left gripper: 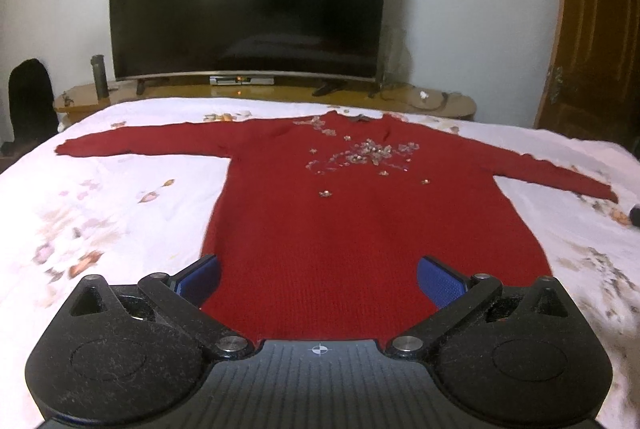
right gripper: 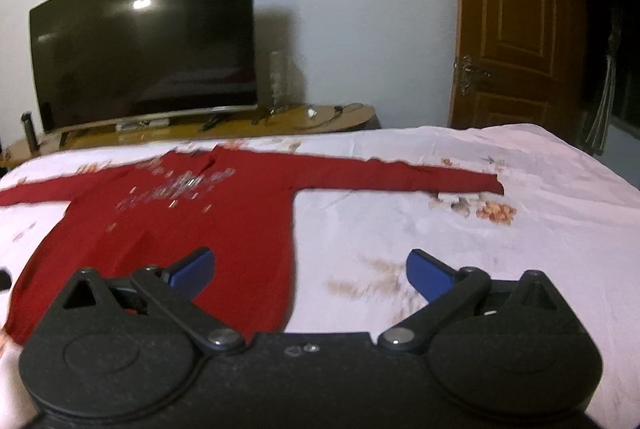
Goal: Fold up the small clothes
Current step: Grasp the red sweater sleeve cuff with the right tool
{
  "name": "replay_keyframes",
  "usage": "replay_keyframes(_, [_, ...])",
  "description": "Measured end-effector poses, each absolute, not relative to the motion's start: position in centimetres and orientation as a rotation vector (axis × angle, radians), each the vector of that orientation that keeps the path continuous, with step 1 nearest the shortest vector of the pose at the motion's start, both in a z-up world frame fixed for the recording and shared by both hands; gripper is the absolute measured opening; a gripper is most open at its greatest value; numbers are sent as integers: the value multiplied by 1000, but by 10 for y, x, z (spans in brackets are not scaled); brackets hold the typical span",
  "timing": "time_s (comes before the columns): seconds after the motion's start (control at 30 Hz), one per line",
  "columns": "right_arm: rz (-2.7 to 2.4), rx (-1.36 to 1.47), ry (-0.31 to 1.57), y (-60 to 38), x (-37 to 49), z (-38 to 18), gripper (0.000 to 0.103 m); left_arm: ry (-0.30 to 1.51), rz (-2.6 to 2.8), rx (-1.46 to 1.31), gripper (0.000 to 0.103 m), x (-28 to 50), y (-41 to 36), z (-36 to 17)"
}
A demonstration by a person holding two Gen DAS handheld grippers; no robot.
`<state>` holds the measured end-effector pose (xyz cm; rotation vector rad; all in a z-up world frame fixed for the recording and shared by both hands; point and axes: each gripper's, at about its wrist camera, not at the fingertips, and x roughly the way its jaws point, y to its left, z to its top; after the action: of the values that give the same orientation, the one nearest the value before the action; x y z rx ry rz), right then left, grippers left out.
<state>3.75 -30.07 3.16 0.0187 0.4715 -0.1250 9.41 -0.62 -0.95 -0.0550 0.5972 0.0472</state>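
Note:
A red knitted sweater (left gripper: 340, 229) with a sparkly beaded pattern on the chest lies flat on the bed, front up, both sleeves spread out sideways. It also shows in the right wrist view (right gripper: 200, 221). My left gripper (left gripper: 318, 279) is open and empty, hovering over the sweater's lower hem. My right gripper (right gripper: 310, 271) is open and empty, hovering over the sweater's right bottom corner, with its left finger above the red knit and its right finger above the sheet.
The bed is covered by a white floral sheet (left gripper: 100, 197). Beyond the bed's far edge a wooden TV stand (left gripper: 260, 95) carries a large curved TV (left gripper: 248, 1). A brown wooden door (right gripper: 516, 25) is at the right.

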Motion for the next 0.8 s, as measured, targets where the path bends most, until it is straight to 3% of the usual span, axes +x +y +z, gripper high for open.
replay_keyframes(0.1, [-144, 55, 459, -330, 70, 28, 75, 625, 50, -48, 103, 130, -16, -23])
replay_keyframes(0.2, [-184, 94, 454, -365, 104, 22, 69, 658, 50, -64, 103, 163, -21, -36])
replay_keyframes(0.3, [-222, 182, 433, -413, 146, 15, 56, 675, 50, -65, 103, 192, -25, -46])
replay_keyframes(0.43, [-275, 412, 441, -496, 205, -9, 55, 712, 67, -63, 103, 223, -29, -59])
replay_keyframes(0.53, [-339, 579, 470, -553, 238, -40, 46, 740, 73, -55, 103, 242, -34, -66])
replay_keyframes(0.8, [-366, 825, 462, -619, 264, -94, 42, 794, 122, -84, 103, 264, -37, -78])
